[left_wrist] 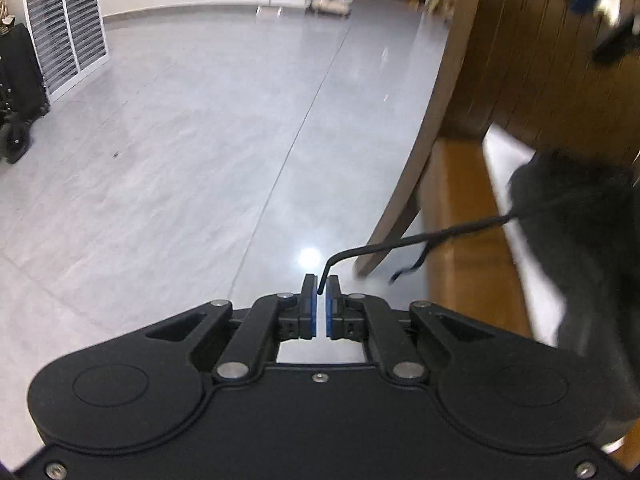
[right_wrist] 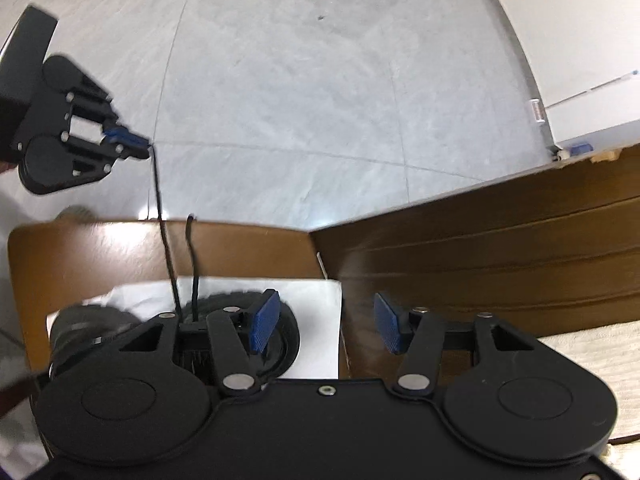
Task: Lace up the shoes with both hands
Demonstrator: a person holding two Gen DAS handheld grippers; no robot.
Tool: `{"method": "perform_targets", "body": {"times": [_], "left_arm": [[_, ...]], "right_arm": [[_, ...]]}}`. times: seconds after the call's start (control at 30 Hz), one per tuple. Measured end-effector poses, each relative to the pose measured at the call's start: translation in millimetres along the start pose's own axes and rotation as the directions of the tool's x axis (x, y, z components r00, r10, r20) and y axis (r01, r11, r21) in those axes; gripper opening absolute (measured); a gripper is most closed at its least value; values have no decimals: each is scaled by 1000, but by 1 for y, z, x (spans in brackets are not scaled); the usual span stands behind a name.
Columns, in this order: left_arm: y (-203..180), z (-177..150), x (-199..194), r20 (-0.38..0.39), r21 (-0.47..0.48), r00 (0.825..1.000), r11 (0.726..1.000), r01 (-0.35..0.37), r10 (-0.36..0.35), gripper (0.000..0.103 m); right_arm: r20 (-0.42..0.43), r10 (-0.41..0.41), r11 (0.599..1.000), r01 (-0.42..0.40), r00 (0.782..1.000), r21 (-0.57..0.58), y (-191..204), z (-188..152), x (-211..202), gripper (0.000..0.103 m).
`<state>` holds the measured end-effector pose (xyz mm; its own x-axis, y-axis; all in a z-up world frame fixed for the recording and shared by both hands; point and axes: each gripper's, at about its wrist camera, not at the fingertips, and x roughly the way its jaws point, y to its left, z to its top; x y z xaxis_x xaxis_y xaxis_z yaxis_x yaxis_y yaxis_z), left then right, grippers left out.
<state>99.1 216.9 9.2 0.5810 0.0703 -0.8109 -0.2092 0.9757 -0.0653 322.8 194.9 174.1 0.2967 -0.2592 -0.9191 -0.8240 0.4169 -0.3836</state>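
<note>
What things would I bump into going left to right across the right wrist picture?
Black left gripper pinching thin black shoelace → black shoe on white sheet → open blue-padded right gripper → dark brown wooden panel.

No readable text, label, brand, number or sign appears in either view. The drawer cabinet [left_wrist: 64, 28] against the far wall shows rows of small fronts, but any markings on them are too small and blurred to read.
</note>
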Motion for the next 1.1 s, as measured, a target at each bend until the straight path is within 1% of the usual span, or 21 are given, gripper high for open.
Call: {"method": "perform_targets", "body": {"times": [0.17, 0.23, 0.3, 0.4, 0.5, 0.53, 0.57, 0.6, 0.63, 0.7, 0.73, 0.77, 0.8, 0.83, 0.87, 0.9, 0.97, 1.0, 1.03, 1.07, 1.1], "left_arm": [[-4, -9, 1, -79, 67, 997, 998, -11, 16, 4], [-4, -22, -2, -157, 137, 987, 990, -18, 40, 4], [-11, -31, 4, -219, 211, 975, 977, 5, 42, 4], [-15, -37, 6, -259, 261, 965, 965, 30, 40, 5], [-5, -34, 3, -251, 230, 967, 973, 21, 39, 7], [-5, -35, 4, -251, 223, 967, 975, 14, 43, 23], [-5, -36, 6, -250, 221, 966, 975, -14, 70, 33], [0, -33, 7, -244, 214, 963, 975, -66, 119, 52], [3, -28, 4, -228, 194, 964, 977, -92, 136, 69], [8, -20, -4, -186, 117, 976, 989, -93, 114, 82], [8, -17, -8, -173, 71, 981, 994, -77, 88, 84], [14, -14, -11, -157, 8, 986, 999, -48, 49, 85], [20, -10, -14, -138, -55, 990, 998, -18, 10, 85], [27, -7, -18, -114, -137, 993, 990, 23, -39, 85], [35, -6, -21, -90, -214, 992, 975, 63, -84, 85], [40, -5, -23, -73, -257, 992, 963, 85, -107, 85], [51, -4, -26, -21, -377, 985, 913, 152, -173, 85], [63, -6, -26, 26, -479, 975, 853, 208, -223, 85], [73, -9, -28, 75, -567, 960, 781, 264, -270, 85], [78, -13, -30, 109, -616, 947, 727, 303, -303, 85], [81, -15, -29, 139, -644, 934, 687, 337, -329, 85]], "right_arm": [[12, 88, 995, -87, 996, -53, 10, 15, 19, 52], [18, 138, 987, -136, 990, -89, 17, 26, 32, 52], [9, 208, 966, -204, 978, -159, 31, 38, 50, 52], [-45, 247, 939, -250, 968, -237, 53, 48, 79, 52], [-105, 261, 921, -280, 960, -272, 68, 50, 108, 52], [-111, 267, 921, -287, 957, -264, 69, 50, 113, 52], [-117, 271, 922, -293, 955, -252, 69, 50, 119, 52], [-124, 275, 926, -297, 954, -232, 67, 49, 125, 52], [-129, 279, 929, -301, 952, -214, 65, 48, 130, 51], [-132, 288, 934, -308, 949, -182, 62, 47, 138, 45], [-135, 291, 936, -311, 947, -164, 60, 46, 141, 43], [-139, 294, 938, -313, 946, -146, 59, 45, 144, 37], [-141, 302, 938, -320, 943, -130, 58, 44, 145, 30], [-137, 315, 936, -331, 939, -116, 58, 42, 143, 28], [-133, 324, 935, -338, 937, -104, 57, 40, 141, 23], [-132, 320, 937, -334, 938, -101, 57, 36, 141, 5], [-121, 283, 947, -297, 951, -121, 61, 31, 139, 2], [-101, 256, 955, -268, 961, -127, 63, 28, 135, 2], [-61, 221, 967, -226, 973, -113, 64, 24, 127, 2], [-19, 192, 977, -193, 981, -89, 64, 21, 119, 2], [26, 158, 986, -156, 987, -63, 64, 18, 110, 2]]}}
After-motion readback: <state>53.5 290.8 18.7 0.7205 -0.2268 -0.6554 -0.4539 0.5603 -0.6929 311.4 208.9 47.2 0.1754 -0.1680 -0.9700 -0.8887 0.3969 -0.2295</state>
